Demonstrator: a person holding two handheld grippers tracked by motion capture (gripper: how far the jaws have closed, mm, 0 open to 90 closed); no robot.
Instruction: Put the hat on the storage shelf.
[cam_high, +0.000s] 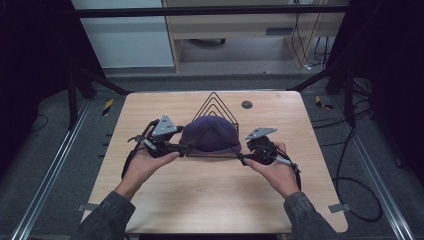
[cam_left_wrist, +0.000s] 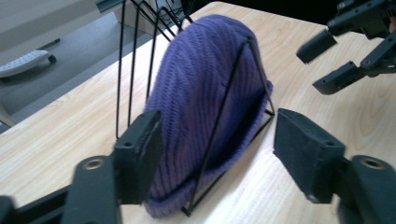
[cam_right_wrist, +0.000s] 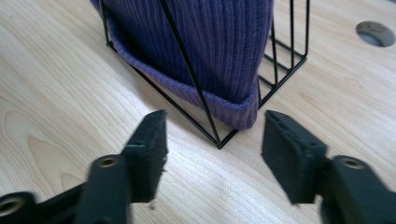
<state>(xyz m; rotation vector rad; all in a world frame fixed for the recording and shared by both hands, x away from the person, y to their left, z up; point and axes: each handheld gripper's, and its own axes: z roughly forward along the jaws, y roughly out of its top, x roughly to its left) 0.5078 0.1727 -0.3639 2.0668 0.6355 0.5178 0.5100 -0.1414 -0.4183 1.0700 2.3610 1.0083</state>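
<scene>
Your worktop (cam_high: 210, 190) is pale wood-grain board with rounded corners and a round grey cable port (cam_high: 246, 104) at about one o'clock from its centre. Grey floor surrounds it, with metal rails at nine and three o'clock, loose cables at three o'clock, and a pale cabinet at twelve beyond the far edge.

The purple knit beanie (cam_high: 210, 134) sits near the middle, draped over a black wire rack (cam_high: 216, 102) of triangular frames. Your left claw (cam_high: 184, 148) is at the beanie's nine o'clock, your right claw (cam_high: 242, 157) at its four o'clock. Both stand partly open and grip nothing; the left gripper view puts the beanie's edge between the pads without either pressing it, and the right gripper view shows the rack's corner just ahead of the gap.

The rack's back frames are mostly hidden behind the beanie, and your sleeves are cut off at six o'clock.
</scene>
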